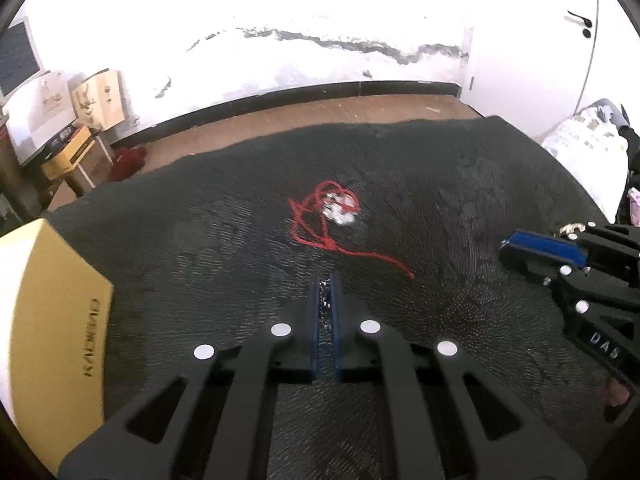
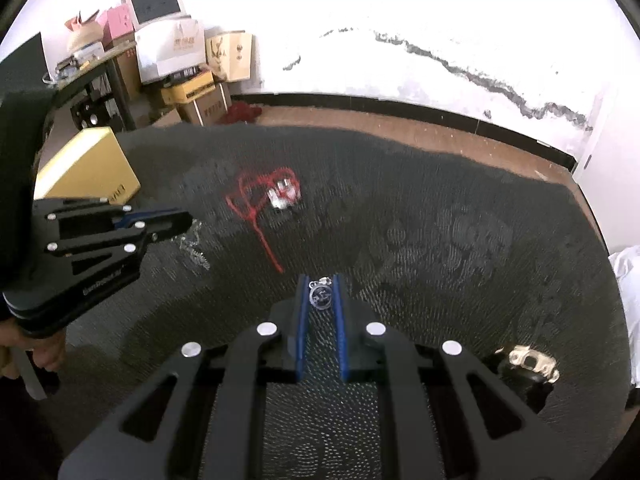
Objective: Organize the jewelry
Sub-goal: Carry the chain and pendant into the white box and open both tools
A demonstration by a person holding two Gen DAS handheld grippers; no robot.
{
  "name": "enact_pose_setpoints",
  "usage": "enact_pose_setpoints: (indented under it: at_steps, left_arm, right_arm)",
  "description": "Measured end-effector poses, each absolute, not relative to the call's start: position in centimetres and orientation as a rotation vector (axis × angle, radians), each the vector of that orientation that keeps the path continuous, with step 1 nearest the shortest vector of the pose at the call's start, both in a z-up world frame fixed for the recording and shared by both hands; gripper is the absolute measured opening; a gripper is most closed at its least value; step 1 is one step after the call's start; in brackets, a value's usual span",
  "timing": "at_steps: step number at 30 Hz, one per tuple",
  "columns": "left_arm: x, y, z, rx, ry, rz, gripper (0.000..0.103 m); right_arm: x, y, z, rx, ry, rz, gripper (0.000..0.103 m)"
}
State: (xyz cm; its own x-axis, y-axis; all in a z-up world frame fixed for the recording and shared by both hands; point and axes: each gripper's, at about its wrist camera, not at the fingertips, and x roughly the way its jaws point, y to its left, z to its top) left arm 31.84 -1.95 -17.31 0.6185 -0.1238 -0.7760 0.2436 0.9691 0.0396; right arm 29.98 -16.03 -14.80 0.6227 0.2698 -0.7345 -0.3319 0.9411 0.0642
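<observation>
Both grippers hang above a dark, patterned cloth (image 1: 224, 240) that covers the worktop. The left gripper (image 1: 327, 280) has its jaws clamped on a thin silvery chain (image 1: 325, 300), pinched between the blue pads near the tips; in the right wrist view a length of that chain (image 2: 194, 250) trails down from the tips to the cloth. The right gripper (image 2: 320, 280) has its jaws closed on a small round pendant (image 2: 320, 295) with a little ring at its top, held between the blue pads just behind the tips.

Toward the middle of the worktop, beyond both grippers, lies a tangle of red cord (image 1: 320, 220) with a cluster of clear, glassy beads (image 1: 340, 208) touching it; one end of the cord runs out toward the near edge. A yellow box (image 1: 52, 320) sits at the left edge of the worktop. Close to the near right corner rests a pale gold-coloured piece (image 2: 528, 360) on something dark; I cannot tell what it is. A hand (image 2: 44, 354) grips the left tool's handle.
</observation>
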Motion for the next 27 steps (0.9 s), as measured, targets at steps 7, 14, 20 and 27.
enact_pose_setpoints:
  at_steps: [7,14,20,27]
  left_arm:
    - [30.3,0.8,-12.8,0.126,0.864,-0.196,0.004]
    - [27.8,6.1,-7.7,0.074,0.82,-0.151,0.004]
    - [25.7,12.4,-4.3,0.019,0.776,-0.086,0.004]
    - [22.9,20.6,-2.3,-0.047,0.747,0.007,0.004]
  right_arm:
    - [29.3,-13.9,-10.2,-0.09,0.771,0.354,0.012]
    - [28.6,-9.4,-5.7,-0.097,0.734,0.405,0.012]
    - [27.5,-1.9,-1.9,-0.171,0.692,0.493,0.012]
    - [26.8,8.7,1.7,-0.195,0.669,0.619,0.012]
